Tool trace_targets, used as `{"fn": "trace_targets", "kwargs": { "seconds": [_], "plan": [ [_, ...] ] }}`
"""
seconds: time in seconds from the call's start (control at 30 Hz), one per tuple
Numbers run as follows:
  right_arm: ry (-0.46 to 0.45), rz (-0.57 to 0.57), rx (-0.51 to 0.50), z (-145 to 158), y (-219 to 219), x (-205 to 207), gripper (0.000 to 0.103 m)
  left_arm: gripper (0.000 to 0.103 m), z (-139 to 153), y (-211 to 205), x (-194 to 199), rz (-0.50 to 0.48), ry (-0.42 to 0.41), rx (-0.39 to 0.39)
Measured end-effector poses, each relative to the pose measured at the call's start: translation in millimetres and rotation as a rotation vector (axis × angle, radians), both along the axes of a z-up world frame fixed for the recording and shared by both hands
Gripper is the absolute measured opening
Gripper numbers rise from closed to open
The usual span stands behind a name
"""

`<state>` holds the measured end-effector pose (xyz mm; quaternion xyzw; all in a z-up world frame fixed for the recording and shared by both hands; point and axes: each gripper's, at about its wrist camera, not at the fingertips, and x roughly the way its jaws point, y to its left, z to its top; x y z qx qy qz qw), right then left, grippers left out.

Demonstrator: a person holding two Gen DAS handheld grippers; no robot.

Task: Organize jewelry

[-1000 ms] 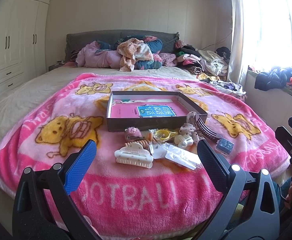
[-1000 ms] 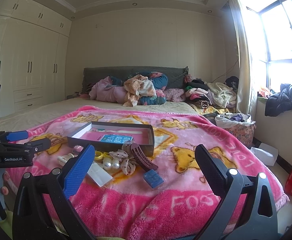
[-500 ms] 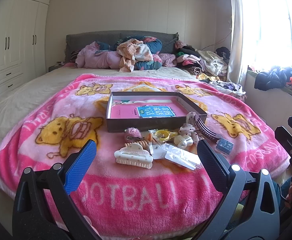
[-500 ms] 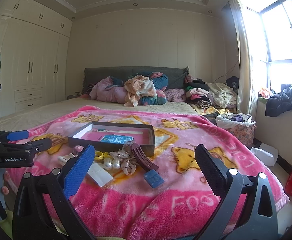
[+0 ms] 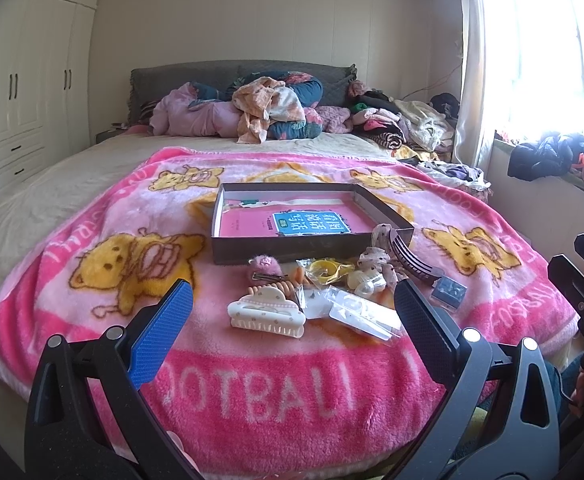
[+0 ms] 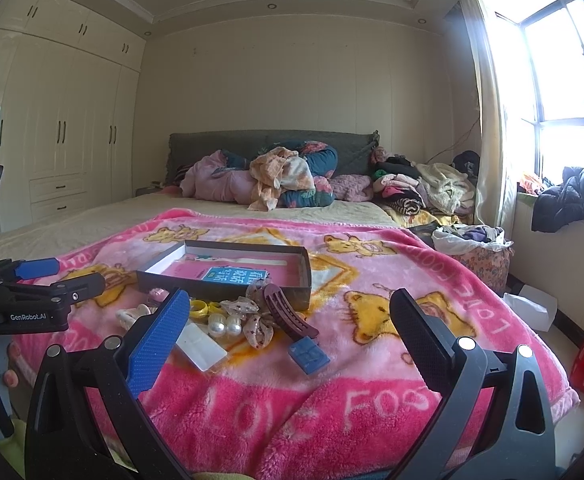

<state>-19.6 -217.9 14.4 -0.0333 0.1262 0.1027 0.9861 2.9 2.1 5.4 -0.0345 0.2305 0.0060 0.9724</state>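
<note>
A shallow dark box (image 5: pixel 252 247) with a pink book inside lies on the pink bear blanket (image 5: pixel 140 216); it also shows in the right wrist view (image 6: pixel 228 284). In front of it lies a heap of hair things: a cream claw clip (image 5: pixel 267 312), a pink fuzzy clip (image 5: pixel 266 266), yellow rings (image 5: pixel 326 268), a dark comb clip (image 5: pixel 410 258), a small blue box (image 5: pixel 449 291) and clear packets (image 5: pixel 362 312). My left gripper (image 5: pixel 292 312) is open and empty, short of the heap. My right gripper (image 6: pixel 290 324) is open and empty, near the heap's right side, where the comb clip (image 6: pixel 288 312) and blue box (image 6: pixel 309 356) lie.
Piled clothes and quilts (image 5: pixel 268 112) lie at the headboard. White wardrobes (image 6: pixel 52 136) stand on the left. A window sill with dark clothes (image 6: pixel 564 196) and a laundry basket (image 6: pixel 480 252) are on the right. The left gripper shows in the right wrist view (image 6: pixel 32 292).
Both views have barely shifted. Both grippers stay open and the heap lies as before.
</note>
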Motion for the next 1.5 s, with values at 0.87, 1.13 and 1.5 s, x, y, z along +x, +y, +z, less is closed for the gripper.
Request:
{"fn": "trace_targets", "kwargs": {
  "seconds": [0.87,1.13,1.5],
  "plan": [
    [0.13,0.099,-0.072,-12.0,33.0,61.5,0.097,0.092,-27.1,48.9,33.5,0.069,0.119,-0.064],
    [0.156,0.166,-0.125,-7.7,48.5,98.7,0.097,0.092,-37.8,59.0,48.5,0.053,0.17,-0.07],
    [0.288,0.16,-0.096,-23.8,41.8,156.6,0.097,0.092,-55.1,47.5,82.7,-0.058,0.238,-0.033]
  ]
}}
